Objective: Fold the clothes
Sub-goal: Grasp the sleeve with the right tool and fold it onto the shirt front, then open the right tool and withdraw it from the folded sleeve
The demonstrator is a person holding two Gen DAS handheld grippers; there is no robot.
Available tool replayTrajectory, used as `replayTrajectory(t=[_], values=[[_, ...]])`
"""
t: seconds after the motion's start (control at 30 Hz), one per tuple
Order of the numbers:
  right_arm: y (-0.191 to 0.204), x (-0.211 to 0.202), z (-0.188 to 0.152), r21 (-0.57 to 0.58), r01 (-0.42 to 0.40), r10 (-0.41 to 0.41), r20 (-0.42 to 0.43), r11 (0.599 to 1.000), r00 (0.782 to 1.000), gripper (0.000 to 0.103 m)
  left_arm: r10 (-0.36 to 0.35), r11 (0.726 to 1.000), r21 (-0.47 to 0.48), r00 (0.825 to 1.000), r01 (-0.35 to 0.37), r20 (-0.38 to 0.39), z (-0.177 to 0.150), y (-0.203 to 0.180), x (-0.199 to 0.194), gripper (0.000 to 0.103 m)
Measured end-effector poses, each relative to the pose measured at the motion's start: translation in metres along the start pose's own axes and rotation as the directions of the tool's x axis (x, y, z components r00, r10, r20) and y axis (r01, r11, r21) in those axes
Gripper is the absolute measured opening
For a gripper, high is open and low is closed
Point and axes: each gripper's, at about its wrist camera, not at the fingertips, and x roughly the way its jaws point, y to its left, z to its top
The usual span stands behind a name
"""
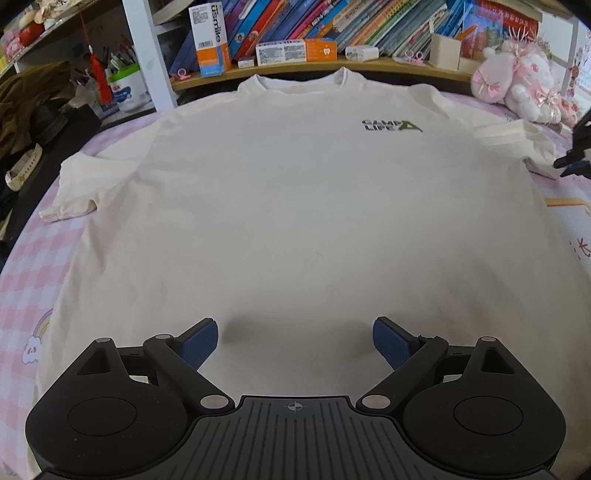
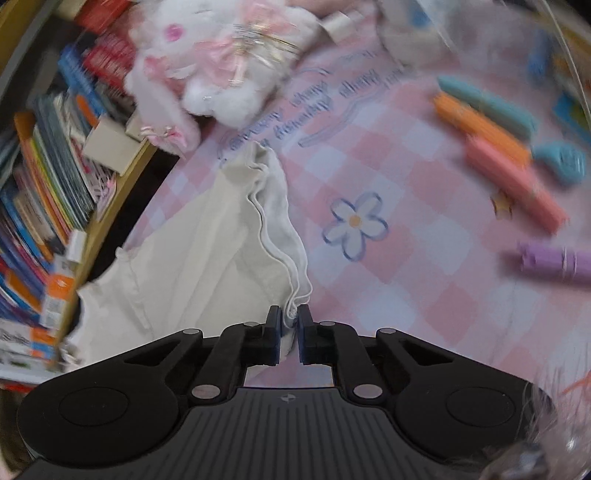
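Two grippers, right fingers point(image 2: 289, 325) pinching apparently the T-shirt point(image 1: 280, 206) sleeve hem, left fingers point(image 1: 295, 343) spread above it.

Both grippers are black, ribbed-bodied with silver pivot screws, and their fingers point(image 1: 201, 341) carry blue pads.

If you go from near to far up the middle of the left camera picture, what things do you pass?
Left gripper → T-shirt → its collar → shelf edge → books.

Matt cream cotton T-shirt point(image 1: 280, 206), soft checked cloth sheet point(image 1: 26, 280), fluffy plush toy point(image 1: 517, 85)
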Motion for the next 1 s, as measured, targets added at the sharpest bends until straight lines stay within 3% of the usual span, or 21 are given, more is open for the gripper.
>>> replayTrajectory(t=[0.13,0.23,0.3,0.37,0.47,0.5,0.53,0.67,0.77,1.0], values=[[0.055,-0.001,-0.008,-0.245,0.09,-0.07,0.09,0.965,0.993,0.008,-0.017,0.999,-0.033,1.0,0.017,0.019,-0.001,0.019,0.001,0.093],[0.109,0.001,-0.029,-0.47,0.125,-0.051,0.168,0.873,0.984,0.007,-0.017,0.998,-0.062,1.0,0.018,0.018,-0.003,0.036,0.002,0.093],[0.146,0.004,-0.058,-0.643,0.108,0.008,0.175,0.758,0.985,0.007,-0.018,0.997,-0.08,1.0,0.019,0.012,-0.005,0.048,0.004,0.093],[0.176,0.008,-0.094,-0.801,0.058,0.069,0.122,0.596,0.99,0.007,-0.019,0.994,-0.103,1.0,0.02,0.006,-0.007,0.059,0.005,0.093],[0.187,0.026,-0.143,-0.915,-0.022,0.038,-0.007,0.403,0.999,0.011,-0.028,0.989,-0.144,1.0,0.029,0.004,-0.007,0.073,0.008,0.094],[0.19,0.032,-0.159,-0.94,-0.052,0.019,-0.049,0.337,0.999,0.022,-0.032,0.988,-0.153,0.999,0.032,0.003,-0.006,0.076,0.008,0.094],[0.187,0.038,-0.168,-0.943,-0.059,-0.001,-0.063,0.326,0.998,0.034,-0.035,0.987,-0.156,0.999,0.035,0.003,-0.005,0.078,0.008,0.094],[0.17,0.041,-0.176,-0.902,-0.097,0.009,-0.102,0.42,0.995,0.044,-0.04,0.989,-0.14,0.999,0.039,0.001,-0.004,0.079,0.009,0.094],[0.169,0.034,-0.168,-0.867,-0.128,0.037,-0.126,0.481,0.991,0.046,-0.04,0.992,-0.117,0.999,0.04,0.001,-0.003,0.076,0.011,0.094],[0.172,0.018,-0.154,-0.821,-0.11,0.085,-0.075,0.559,0.994,0.048,-0.052,0.993,-0.103,0.999,0.052,0.008,0.0,0.075,0.013,0.094]])
